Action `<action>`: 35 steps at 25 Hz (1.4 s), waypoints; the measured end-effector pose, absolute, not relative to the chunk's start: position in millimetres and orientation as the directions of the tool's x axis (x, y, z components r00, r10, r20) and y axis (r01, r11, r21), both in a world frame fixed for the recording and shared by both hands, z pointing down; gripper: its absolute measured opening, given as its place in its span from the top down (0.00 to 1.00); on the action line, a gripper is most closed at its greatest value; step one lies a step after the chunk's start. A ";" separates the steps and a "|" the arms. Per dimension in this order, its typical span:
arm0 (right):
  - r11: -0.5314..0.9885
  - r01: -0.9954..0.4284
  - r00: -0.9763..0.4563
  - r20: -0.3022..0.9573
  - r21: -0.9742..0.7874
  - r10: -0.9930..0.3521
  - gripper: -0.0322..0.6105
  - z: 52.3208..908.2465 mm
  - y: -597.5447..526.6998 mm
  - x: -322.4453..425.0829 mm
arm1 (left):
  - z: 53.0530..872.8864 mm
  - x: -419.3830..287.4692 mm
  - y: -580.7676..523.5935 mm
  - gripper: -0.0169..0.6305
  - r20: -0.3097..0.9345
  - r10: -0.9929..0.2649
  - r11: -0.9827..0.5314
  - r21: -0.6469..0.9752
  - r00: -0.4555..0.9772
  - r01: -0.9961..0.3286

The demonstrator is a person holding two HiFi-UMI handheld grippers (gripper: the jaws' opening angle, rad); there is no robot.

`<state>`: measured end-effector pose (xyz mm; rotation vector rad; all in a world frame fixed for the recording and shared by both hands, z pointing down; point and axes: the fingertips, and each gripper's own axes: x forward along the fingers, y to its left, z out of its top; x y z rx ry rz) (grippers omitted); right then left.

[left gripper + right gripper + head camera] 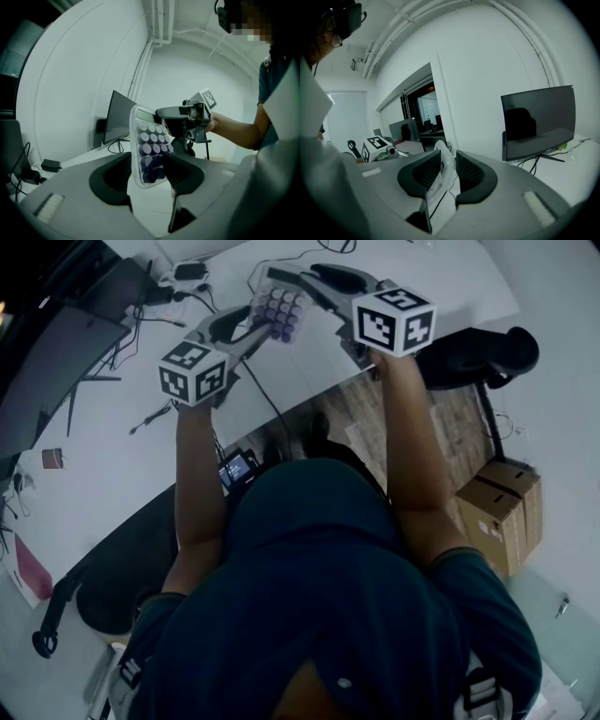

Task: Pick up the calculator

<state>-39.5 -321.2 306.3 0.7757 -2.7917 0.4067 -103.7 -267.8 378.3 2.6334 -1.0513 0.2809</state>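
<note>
In the head view, a white calculator with round purple keys (279,313) was off the white desk (103,460), in the air between two grippers. The left gripper (259,334) reached it from the lower left and the right gripper (298,289) from the right, each with its black-and-white marker cube towards the camera. The person's dark blue shirt (328,596) filled the lower half of the picture. A brown cardboard box (502,507) stood on the floor at the right.

In the left gripper view, the jaws stood fairly wide apart and were closed on the lower end of the calculator. It stood nearly upright between them, keys turned to the right and the display strip at the top. Just behind it the right gripper met the calculator's upper part, carried by the person's bare forearm (234,129).

In the right gripper view, the calculator showed edge-on in the narrow gap between the jaws, with a ribbed pad against each face, so this gripper also had it clamped. A dark flat monitor (539,122) stood on the desk at the right, cables trailing beneath it. The left gripper's cube showed small at the left.
</note>
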 end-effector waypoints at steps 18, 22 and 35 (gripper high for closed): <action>0.836 -0.543 -0.828 0.210 -0.075 -0.519 0.78 253.1 -289.0 -31.6 | 334.0 -97.6 -249.7 0.66 0.214 -0.646 -0.734 0.090 0.733 -0.673; 0.833 -0.548 -0.825 0.215 -0.078 -0.522 0.78 254.8 -287.1 -33.6 | 335.3 -100.6 -248.0 0.66 0.219 -0.645 -0.734 0.088 0.732 -0.673; 0.827 -0.554 -0.820 0.233 -0.092 -0.523 0.78 264.6 -284.2 -41.4 | 344.3 -108.4 -245.2 0.66 0.235 -0.633 -0.739 0.098 0.738 -0.666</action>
